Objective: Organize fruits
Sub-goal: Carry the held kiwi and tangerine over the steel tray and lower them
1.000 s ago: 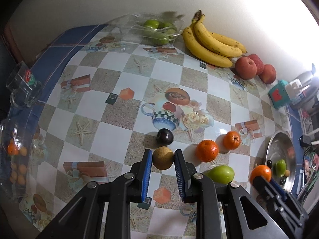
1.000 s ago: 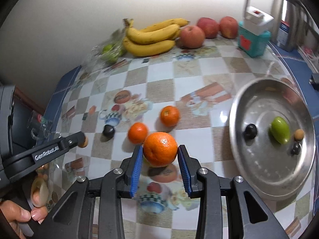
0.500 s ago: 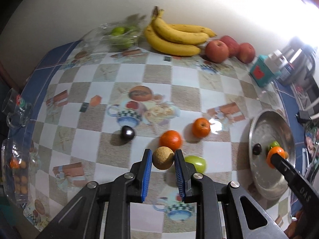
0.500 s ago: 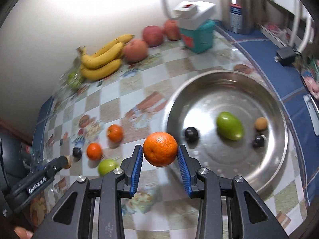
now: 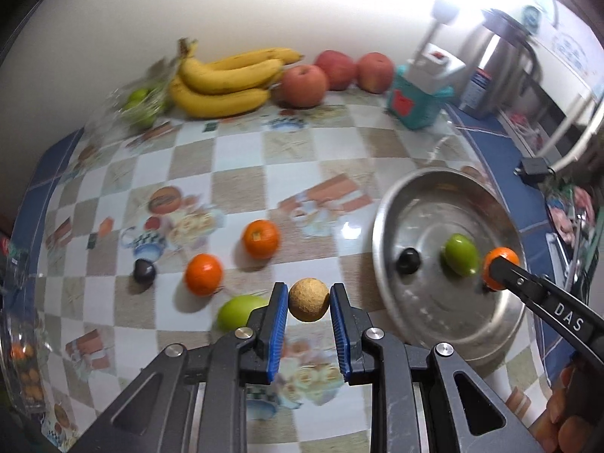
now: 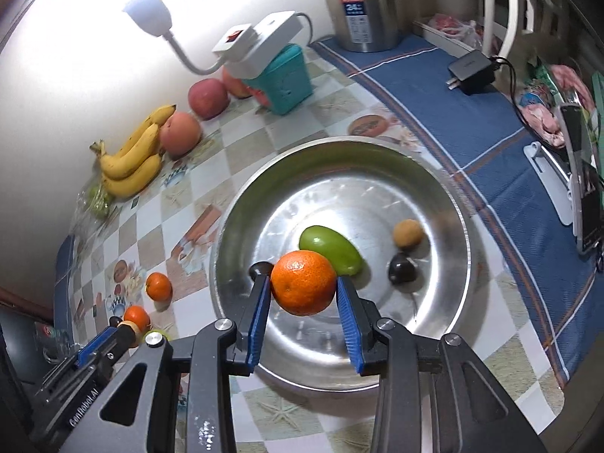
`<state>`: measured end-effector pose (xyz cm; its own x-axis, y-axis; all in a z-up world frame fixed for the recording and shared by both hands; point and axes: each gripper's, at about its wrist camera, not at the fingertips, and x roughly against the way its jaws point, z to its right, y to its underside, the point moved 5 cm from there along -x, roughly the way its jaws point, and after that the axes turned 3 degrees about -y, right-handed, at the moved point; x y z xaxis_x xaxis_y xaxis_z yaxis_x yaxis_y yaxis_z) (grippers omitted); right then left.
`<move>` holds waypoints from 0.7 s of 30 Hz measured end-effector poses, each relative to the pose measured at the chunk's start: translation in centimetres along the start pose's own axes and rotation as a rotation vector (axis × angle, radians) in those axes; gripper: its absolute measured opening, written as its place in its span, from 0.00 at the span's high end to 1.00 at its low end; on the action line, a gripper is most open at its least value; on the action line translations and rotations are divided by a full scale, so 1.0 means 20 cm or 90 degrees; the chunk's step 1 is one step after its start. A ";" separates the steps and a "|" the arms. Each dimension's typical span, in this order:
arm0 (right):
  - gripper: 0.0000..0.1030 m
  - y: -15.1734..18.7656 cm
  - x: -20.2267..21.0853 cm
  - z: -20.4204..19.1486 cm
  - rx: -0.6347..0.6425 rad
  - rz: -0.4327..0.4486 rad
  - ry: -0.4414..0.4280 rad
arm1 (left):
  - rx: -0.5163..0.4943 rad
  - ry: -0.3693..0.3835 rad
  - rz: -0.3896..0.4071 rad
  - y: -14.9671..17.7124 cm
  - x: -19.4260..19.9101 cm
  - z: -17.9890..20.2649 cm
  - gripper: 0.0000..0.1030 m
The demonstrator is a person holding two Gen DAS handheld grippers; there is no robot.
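Covering the bench (image 5: 294,151) is a glossy checked cloth w/ printed cups and starfish, blue-bordered, set against a plain white wall; bananas (image 5: 226,79), red apples (image 5: 332,71), a teal box (image 6: 283,75) and a steel kettle (image 6: 362,3) line the back. A bag of green fruit (image 5: 141,100) at far left is blurred, contents hard to make out. Steel bowl (image 6: 241,204) holds a green mango (image 6: 332,251), a tan round fruit (image 6: 407,233) and 2 dark fruits, one half hidden behind the right claw (image 6: 304,288), which is clenched on an orange (image 6: 304,287) over the bowl. Left claw (image 5: 307,300) grips a tan ball-like fruit (image 5: 307,298) above the bench, near loose oranges (image 5: 260,238) and another green mango (image 5: 238,311).
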<state>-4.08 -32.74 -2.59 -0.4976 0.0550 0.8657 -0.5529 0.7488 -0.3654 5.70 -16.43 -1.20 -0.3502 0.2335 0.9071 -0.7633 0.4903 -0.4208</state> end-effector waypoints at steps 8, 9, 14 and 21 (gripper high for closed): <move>0.64 -0.02 0.05 0.07 -0.016 0.009 -0.008 | -0.043 0.029 0.020 -0.02 -0.04 0.19 0.76; 0.64 -0.02 0.05 0.07 -0.016 0.009 -0.008 | -0.048 0.032 0.020 -0.02 -0.05 0.22 0.76; 0.64 -0.02 0.04 0.10 -0.021 0.004 -0.008 | -0.074 0.034 0.015 0.00 -0.10 0.32 0.76; 0.64 0.00 0.01 0.13 -0.022 -0.016 0.004 | -0.106 0.020 0.007 0.03 -0.15 0.41 0.76</move>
<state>-5.94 -34.54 -3.34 -0.4799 0.0403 0.8764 -0.5413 0.7726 -0.3319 1.85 -23.64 -4.25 -0.3387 0.2636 0.9032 -0.6579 0.6199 -0.4276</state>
